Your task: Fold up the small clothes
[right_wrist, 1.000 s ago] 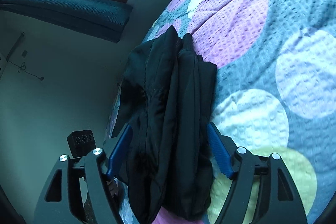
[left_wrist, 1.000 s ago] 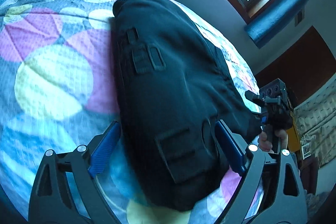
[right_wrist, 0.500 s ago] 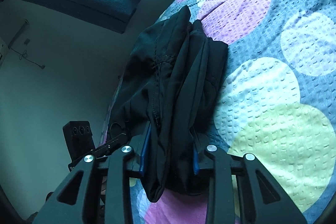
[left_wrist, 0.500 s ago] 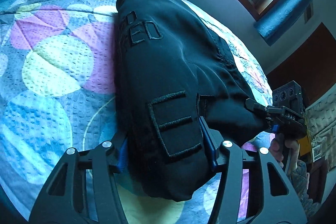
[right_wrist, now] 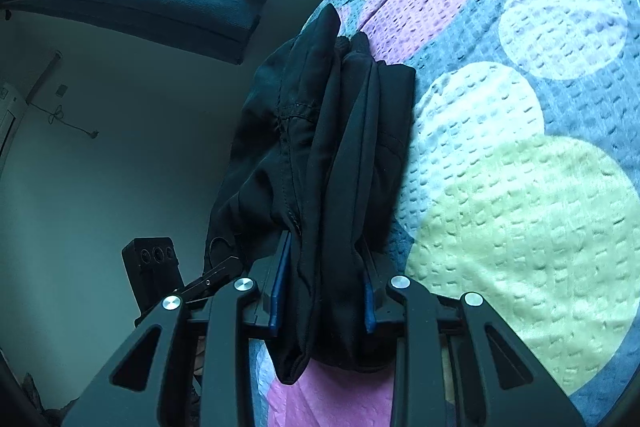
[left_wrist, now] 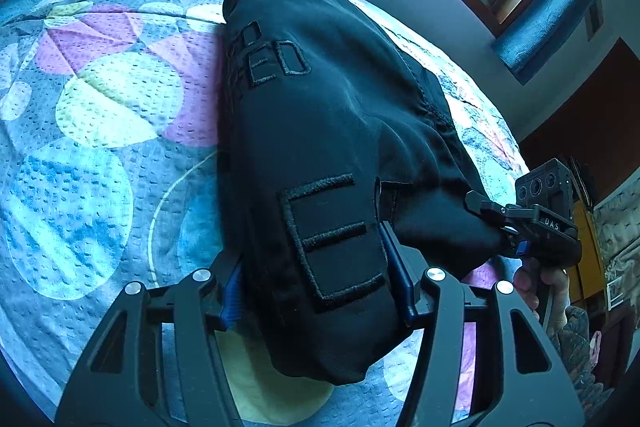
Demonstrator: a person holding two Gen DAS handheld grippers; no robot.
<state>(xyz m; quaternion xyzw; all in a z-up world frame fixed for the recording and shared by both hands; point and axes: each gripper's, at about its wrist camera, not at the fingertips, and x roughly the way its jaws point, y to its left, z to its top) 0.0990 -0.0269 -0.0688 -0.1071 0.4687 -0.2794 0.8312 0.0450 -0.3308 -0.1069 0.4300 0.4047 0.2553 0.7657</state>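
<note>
With the left gripper and right gripper both clamped on the black garment's near end over the bedspread, a fold appears under way, and the next move calls for carrying that end across evenly.

Black garment, folded into a thick, long bundle, lying on the bed. Top face smooth, with raised black embroidered letters: a large "E" near the close end, "ED" readable farther up. Seam with stitching runs along one side. From the right wrist view, several stacked layers and folds show edge-on, bunched at the near end.
</note>
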